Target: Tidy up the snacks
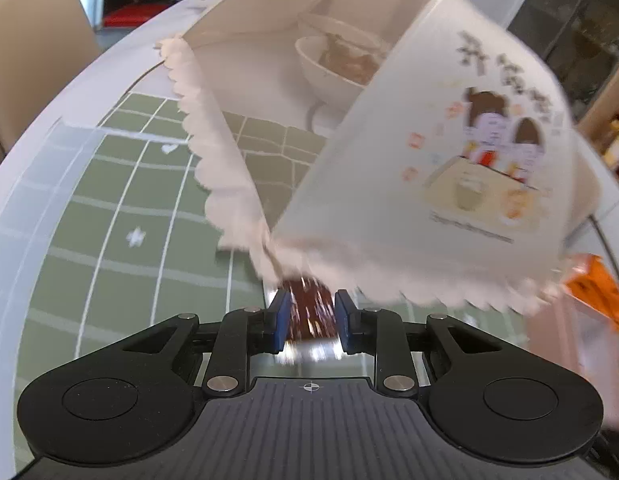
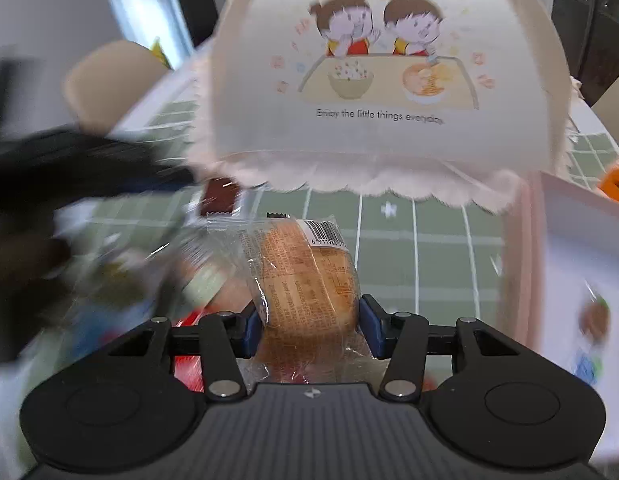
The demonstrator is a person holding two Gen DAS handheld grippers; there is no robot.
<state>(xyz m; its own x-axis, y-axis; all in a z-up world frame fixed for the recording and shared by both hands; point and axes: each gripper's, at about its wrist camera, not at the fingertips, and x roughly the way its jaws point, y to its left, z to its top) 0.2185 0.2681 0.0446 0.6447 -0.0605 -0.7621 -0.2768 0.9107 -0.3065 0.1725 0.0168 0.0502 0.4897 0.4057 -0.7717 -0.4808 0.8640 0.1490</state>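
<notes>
Home dining room: food cover (image 2: pixel 373 80), bowl (image 1: pixel 329 68), chair (image 1: pixel 33 44).

Matte black left gripper (image 1: pixel 311 320) and right gripper (image 2: pixel 305 330): blue finger pads (image 1: pixel 283 320), silver pivot screws, ribbed grey housing, small crosshair mark.

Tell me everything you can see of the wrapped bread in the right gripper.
The wrapped bread is a round golden-brown bun sealed in a clear crinkled plastic wrapper printed with orange text, with a white barcode label near its far end and a serrated seal edge beyond that. The right gripper is shut on it, blue pads pressing both sides. It lies lengthwise, pointing away from the camera, above the green grid mat, below the food cover.
</notes>
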